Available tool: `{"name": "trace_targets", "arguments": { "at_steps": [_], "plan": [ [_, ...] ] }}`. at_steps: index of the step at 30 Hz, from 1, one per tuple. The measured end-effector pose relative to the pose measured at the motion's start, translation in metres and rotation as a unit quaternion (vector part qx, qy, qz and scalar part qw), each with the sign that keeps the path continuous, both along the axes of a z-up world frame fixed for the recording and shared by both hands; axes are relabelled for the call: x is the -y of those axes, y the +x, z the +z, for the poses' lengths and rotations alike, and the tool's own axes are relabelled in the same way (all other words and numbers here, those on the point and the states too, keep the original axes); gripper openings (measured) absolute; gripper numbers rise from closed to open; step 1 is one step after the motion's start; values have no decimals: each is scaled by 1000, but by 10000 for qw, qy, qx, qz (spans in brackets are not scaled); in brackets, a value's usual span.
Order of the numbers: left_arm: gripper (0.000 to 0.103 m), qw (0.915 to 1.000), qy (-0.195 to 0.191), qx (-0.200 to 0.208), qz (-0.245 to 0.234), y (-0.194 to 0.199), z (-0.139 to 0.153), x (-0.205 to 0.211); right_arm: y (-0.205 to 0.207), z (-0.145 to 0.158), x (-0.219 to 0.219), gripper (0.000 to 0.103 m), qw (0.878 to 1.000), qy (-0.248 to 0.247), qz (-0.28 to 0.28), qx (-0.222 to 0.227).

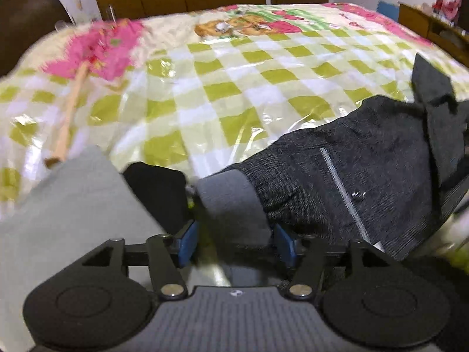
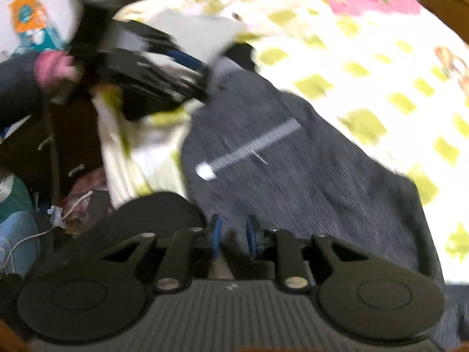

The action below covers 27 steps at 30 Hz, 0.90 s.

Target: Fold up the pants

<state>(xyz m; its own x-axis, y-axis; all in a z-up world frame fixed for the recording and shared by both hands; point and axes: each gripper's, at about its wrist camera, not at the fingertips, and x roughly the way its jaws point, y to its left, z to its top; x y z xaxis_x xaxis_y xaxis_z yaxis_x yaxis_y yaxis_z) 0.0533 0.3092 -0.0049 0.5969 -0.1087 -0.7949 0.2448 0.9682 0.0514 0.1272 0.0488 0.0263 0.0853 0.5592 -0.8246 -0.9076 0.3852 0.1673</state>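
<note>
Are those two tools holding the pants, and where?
The left tool stands open around the grey cuff of the pants, not gripping; the right tool is too blurred to tell.

The pants (image 1: 366, 176) are dark charcoal with a fine ribbed weave, a lighter grey cuff (image 1: 231, 202) and a pale silver zip (image 1: 343, 193). They lie on a bedcover (image 1: 234, 88) checked in lime green, white and cream, with pink strawberries and a brown bear print. Both grippers are black with blue pads (image 1: 186, 242), and a light grey cloth (image 1: 73, 205) lies beside the left one.

Pants (image 1: 366, 158) ribbed knit cloth; bedcover (image 1: 222, 88) glossy plastic.
</note>
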Motion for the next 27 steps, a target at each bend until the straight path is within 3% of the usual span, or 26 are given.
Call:
{"name": "trace_targets", "arguments": {
  "at_steps": [4, 5, 7, 9, 11, 14, 16, 17, 21, 23, 25, 27],
  "plan": [
    [66, 9992, -265, -282, 95, 12, -8, -4, -16, -7, -37, 30, 9981, 23, 535, 295],
    [57, 9989, -331, -311, 90, 13, -7, -3, -20, -10, -45, 30, 9974, 45, 615, 366],
    [54, 9986, -391, -357, 96, 15, -3, -1, -21, -17, -65, 32, 9971, 97, 673, 338],
    [42, 9991, -266, -321, 85, 13, 2, 1, -25, -24, -83, 33, 9964, 108, 682, 487],
    [37, 9990, -240, -337, 142, 14, 4, -2, -31, -32, -97, 33, 9932, 3, 738, 901],
    [32, 9986, -343, -331, 217, 14, 8, -10, -41, -45, -112, 28, 9774, -306, 763, 1946],
    [31, 9982, -442, -295, 264, 10, 10, -16, -31, -47, -111, 7, 9817, -359, 576, 1778],
    [30, 9980, -467, -306, 289, 9, 11, -17, -24, -44, -107, 6, 9862, -315, 450, 1563],
    [28, 9969, -634, -184, 422, -3, 14, -25, -14, -24, -88, 6, 9929, 47, 294, 1155],
    [27, 9978, -346, -340, 442, -7, 4, -22, -14, -22, -84, 8, 9959, 138, 336, 826],
    [27, 9977, 54, -562, 375, -8, -9, -13, -17, -32, -91, 9, 9959, 76, 433, 795],
    [27, 9972, 126, -658, 326, -10, -15, -6, -18, -43, -99, 11, 9963, 49, 460, 723]
  ]
}}
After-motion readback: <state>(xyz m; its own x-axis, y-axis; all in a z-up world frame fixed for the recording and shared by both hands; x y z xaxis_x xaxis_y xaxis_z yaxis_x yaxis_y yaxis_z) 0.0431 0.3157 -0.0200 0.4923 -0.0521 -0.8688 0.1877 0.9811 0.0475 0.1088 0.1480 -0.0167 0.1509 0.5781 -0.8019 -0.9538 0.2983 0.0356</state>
